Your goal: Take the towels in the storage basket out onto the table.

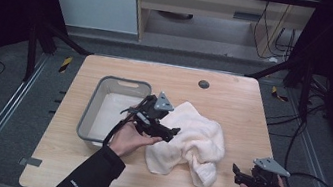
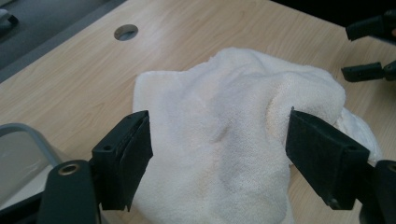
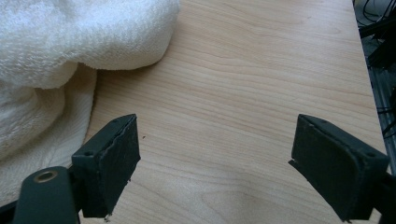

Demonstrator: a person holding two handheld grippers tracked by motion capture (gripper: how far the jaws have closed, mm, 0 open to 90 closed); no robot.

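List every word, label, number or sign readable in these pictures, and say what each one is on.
None can be read.
A small pale mark on the person's dark sleeve in the high view: too small and blurred to read.
The towel, grey bin and wooden table carry no text.

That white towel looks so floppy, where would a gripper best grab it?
Probably the raised fold at the top of the towel, pinched from above. It humps up off the table there, and the open left gripper already straddles it; the flat edges offer little to bite.
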